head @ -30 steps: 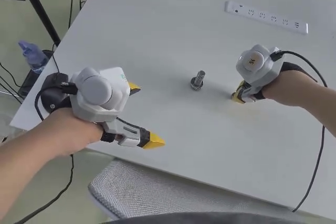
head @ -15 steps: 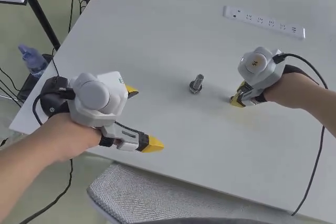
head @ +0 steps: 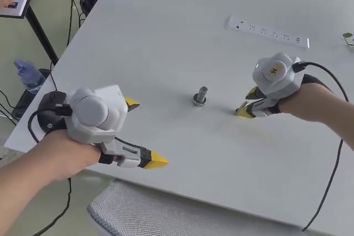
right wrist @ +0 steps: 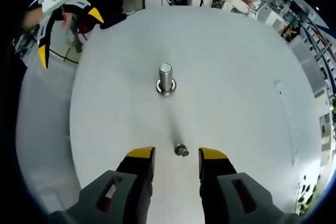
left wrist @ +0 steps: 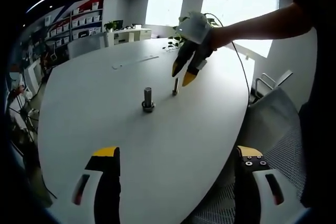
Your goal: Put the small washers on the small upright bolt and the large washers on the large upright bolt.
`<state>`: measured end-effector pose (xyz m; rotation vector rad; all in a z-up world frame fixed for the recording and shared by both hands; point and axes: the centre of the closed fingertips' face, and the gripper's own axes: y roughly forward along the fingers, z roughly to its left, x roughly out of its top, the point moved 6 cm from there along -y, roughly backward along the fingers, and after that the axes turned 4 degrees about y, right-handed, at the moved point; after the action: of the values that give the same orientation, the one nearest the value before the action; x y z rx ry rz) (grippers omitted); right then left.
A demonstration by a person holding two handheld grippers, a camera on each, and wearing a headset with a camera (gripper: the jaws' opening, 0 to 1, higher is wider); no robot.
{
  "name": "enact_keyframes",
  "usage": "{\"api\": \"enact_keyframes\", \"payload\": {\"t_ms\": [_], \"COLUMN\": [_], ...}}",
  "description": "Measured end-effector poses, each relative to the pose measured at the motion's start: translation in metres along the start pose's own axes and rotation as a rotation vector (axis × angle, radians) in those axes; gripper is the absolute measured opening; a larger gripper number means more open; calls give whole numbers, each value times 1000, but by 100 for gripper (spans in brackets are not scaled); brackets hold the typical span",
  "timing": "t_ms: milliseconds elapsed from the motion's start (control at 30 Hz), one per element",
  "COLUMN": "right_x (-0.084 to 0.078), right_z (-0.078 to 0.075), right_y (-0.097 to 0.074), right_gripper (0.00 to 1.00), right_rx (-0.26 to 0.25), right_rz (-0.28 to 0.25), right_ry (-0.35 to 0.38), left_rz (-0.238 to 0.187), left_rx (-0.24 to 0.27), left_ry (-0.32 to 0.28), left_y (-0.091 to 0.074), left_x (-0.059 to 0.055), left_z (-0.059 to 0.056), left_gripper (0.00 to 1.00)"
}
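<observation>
Though shifted across the whole head view since a second ago, reads mostly as camera drift, not a move of the parts. Keeps the right claw [head: 246,102] at the same spot near the large upright bolt [head: 200,96], but now tipped up a little with both yellow jaws apart, where earlier bunched low on the surface [head: 166,37]. In the right gripper view, finds that claw released and empty, with the small upright bolt [right wrist: 181,150] between its tips. Suggests a washer drop just finished there; cannot tell a washer on the small bolt, too small. Shows a wider collar at the foot of the large bolt: washers or bolt head, cannot tell. Leaves the left claw [head: 145,131] spread wide, holding nothing, hovering by the near edge, well apart from both bolts. Around: power strip [head: 265,30] on the far side, cable [head: 332,181] trailing from the right hand, mesh chair [head: 144,214] below the edge, water bottle [head: 25,73] on the floor. Sees open surface between the claws and the bolts; risks only clipping the small bolt with a jaw on pulling away sideways.
</observation>
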<state>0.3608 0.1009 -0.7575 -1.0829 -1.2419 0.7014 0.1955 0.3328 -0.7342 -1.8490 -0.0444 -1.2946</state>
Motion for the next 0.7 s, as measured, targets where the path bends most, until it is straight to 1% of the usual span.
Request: {"api": "enact_keyframes", "payload": {"t_ms": [67, 200, 267, 367, 467, 533, 567, 667, 700], "right_x": [1, -1, -3, -6, -6, -7, -7, -11, -11], "right_z": [3, 6, 8, 10, 15, 19, 20, 25, 26], "right_y": [-8, -21, -27, -38, -51, -58, -63, -74, -77], "right_gripper": [35, 37, 38, 39, 42, 43, 44, 45, 46], "right_rx": [-4, -21, -20, -23, -25, -26, -30, -36, -38], "right_rz": [-27, -54, -74, -121, -196, -232, -259, -306, -331], "right_ry": [9, 12, 32, 64, 93, 102, 114, 145, 151], "left_rz": [5, 3, -4, -13, -20, -23, -26, -28, -29], "left_rx": [1, 3, 6, 10, 14, 15, 17, 21, 22], "left_ry": [11, 11, 4, -4, -8, -11, -11, -10, -9], "left_y": [0, -1, -1, -3, -5, -6, -7, -9, -10], "left_x": [1, 2, 3, 5, 6, 7, 7, 9, 9], "left_z": [-1, -2, -1, -1, -2, -3, -4, -8, -9], "left_gripper": [90, 89, 90, 90, 90, 90, 90, 90, 90]}}
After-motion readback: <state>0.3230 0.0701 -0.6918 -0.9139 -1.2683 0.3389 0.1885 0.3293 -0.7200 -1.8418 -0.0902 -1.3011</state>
